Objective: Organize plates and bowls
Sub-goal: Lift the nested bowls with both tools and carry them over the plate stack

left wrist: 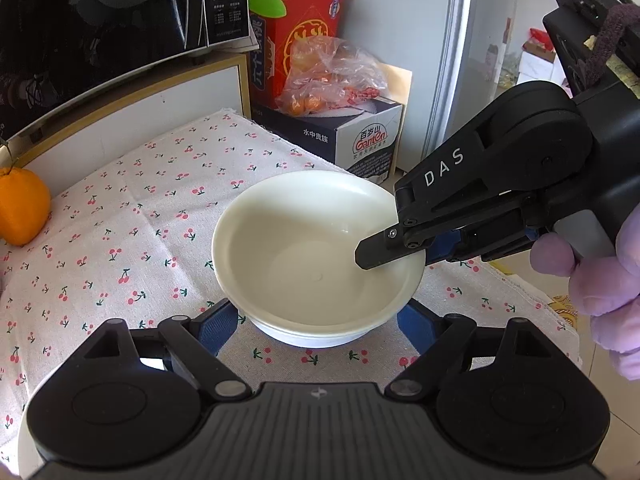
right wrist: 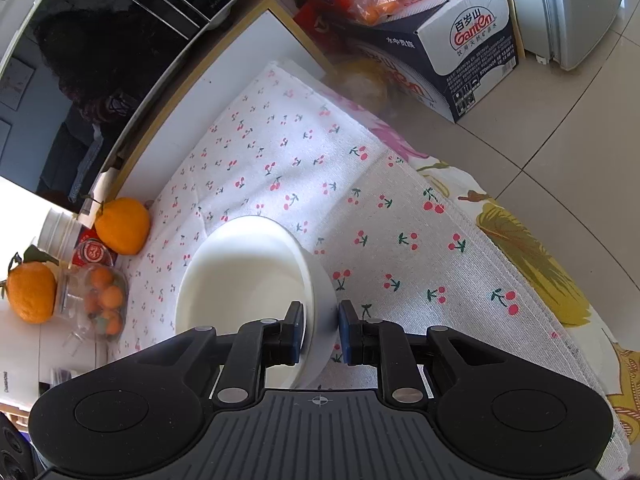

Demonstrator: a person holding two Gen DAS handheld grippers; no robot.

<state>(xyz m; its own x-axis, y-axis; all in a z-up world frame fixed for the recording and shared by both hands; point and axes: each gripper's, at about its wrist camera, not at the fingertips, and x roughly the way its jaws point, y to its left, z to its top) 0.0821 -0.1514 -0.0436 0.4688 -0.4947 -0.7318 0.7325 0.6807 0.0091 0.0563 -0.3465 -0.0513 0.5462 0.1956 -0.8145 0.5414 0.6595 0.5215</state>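
We see bowl [left wrist: 316, 256] at frame centre on cherry cloth [left wrist: 120, 240]. Our right gripper [right wrist: 320, 330] pinches bowl's near rim, one pad inside, one outside. Our left gripper [left wrist: 316, 326] spread wide either side of bowl's base, pads not pressing. Orange [left wrist: 22, 210] at left edge.

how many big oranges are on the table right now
2: one orange at the cherry cloth's left edge, another further left beside the jar of small fruit. More may be out of view.

Cherry-print cloth [left wrist: 120, 240], orange [left wrist: 22, 210], microwave [left wrist: 100, 12] – Ganten box [right wrist: 460, 44] w/ bagged fruit [left wrist: 328, 76].
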